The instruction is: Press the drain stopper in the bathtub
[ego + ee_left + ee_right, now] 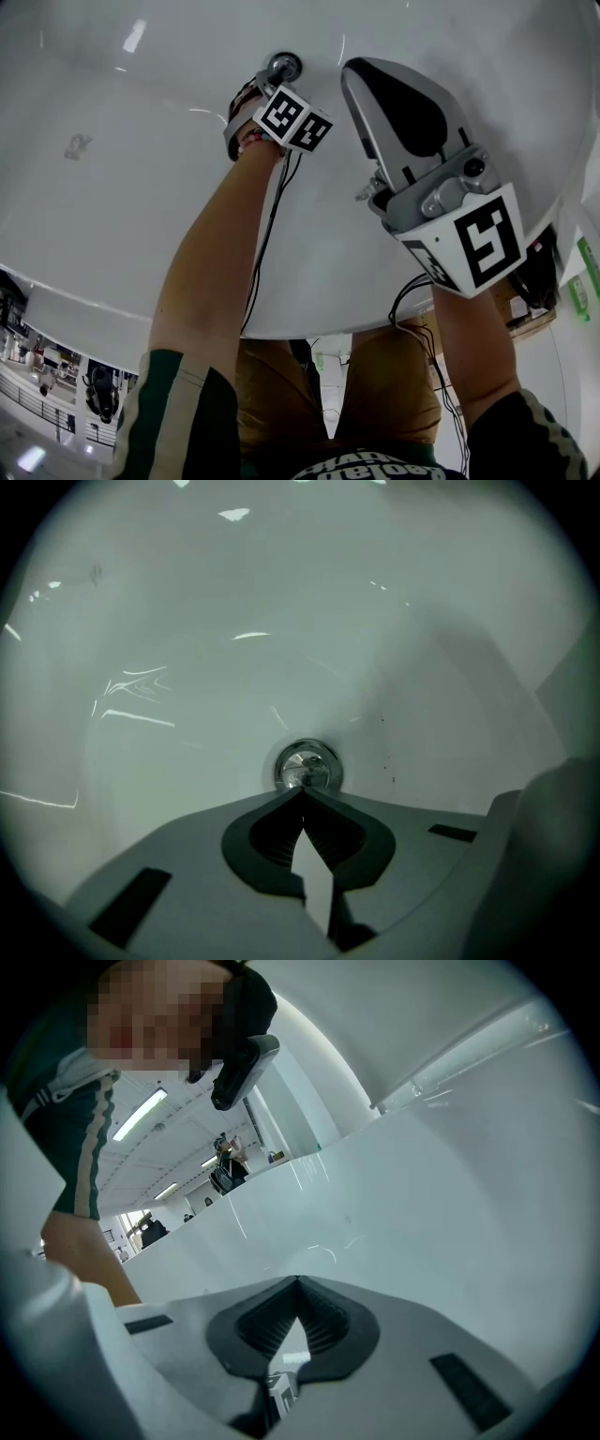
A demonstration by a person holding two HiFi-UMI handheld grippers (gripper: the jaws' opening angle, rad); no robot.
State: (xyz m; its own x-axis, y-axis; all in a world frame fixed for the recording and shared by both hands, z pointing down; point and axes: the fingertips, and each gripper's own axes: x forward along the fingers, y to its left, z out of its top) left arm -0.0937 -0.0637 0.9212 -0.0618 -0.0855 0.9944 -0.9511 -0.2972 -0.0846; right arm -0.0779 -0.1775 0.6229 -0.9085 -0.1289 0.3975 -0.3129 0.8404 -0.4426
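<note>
A round chrome drain stopper sits in the floor of the white bathtub. My left gripper is shut, its closed tips right at the stopper's near edge with nothing between them. In the head view the left arm reaches down into the tub to it. My right gripper is also shut and empty. It hangs higher, to the right of the drain, and points at the tub's inner wall.
The tub's curved rim runs across the front, against the person's legs. A cable trails from the left gripper over the rim. In the right gripper view, a bright hall with people lies beyond the tub edge.
</note>
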